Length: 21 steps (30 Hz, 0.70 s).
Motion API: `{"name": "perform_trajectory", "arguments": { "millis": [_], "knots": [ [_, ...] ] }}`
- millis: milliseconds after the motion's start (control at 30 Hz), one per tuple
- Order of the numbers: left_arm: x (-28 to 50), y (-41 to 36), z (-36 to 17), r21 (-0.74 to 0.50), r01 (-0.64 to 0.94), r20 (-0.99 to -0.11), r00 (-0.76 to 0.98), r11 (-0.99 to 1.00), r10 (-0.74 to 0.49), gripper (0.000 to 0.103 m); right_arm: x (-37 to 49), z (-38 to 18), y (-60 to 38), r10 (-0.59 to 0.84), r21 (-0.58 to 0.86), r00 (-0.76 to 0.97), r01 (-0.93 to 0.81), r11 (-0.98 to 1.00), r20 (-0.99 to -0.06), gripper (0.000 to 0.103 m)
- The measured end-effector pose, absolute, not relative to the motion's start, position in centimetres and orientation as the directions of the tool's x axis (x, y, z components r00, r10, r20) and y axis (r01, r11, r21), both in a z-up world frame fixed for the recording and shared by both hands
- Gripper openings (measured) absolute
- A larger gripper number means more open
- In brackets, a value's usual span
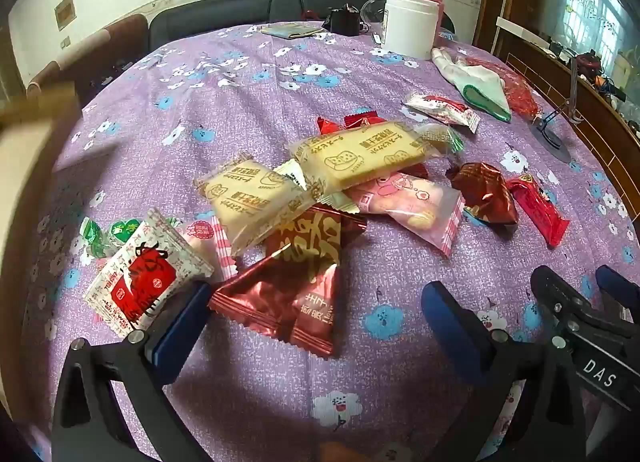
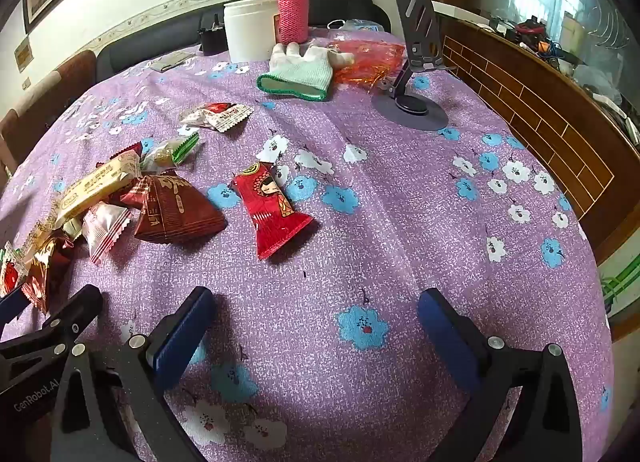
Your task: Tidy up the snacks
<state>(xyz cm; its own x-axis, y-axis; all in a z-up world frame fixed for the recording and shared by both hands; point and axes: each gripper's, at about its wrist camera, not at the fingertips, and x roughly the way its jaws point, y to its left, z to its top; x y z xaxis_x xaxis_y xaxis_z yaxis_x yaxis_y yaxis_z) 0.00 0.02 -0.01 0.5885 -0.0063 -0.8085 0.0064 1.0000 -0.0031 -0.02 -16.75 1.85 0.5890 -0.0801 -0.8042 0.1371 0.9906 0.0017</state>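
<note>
Purple flowered cloth covers the counter [image 2: 400, 198], with the snacks [image 1: 320, 190] heaped toward its left side (one red packet [image 2: 272, 210] lies apart). Left tool [image 1: 316, 306] is spread wide, gripping nothing, its left finger beside a dark-red pouch [image 1: 288, 298]. Right tool [image 2: 316, 314] hangs equally wide over bare cloth, empty.
</note>
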Motion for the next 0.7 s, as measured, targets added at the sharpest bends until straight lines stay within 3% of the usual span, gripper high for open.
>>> {"name": "perform_trajectory", "arguments": {
  "millis": [700],
  "knots": [
    [0.02,0.07,-0.01,0.003,0.006,-0.808,0.589,1.0,-0.002,0.103,-0.02,1.82,-16.71,-0.077,0.005,0.589,0.137,0.991,-0.804,0.102]
  ]
}}
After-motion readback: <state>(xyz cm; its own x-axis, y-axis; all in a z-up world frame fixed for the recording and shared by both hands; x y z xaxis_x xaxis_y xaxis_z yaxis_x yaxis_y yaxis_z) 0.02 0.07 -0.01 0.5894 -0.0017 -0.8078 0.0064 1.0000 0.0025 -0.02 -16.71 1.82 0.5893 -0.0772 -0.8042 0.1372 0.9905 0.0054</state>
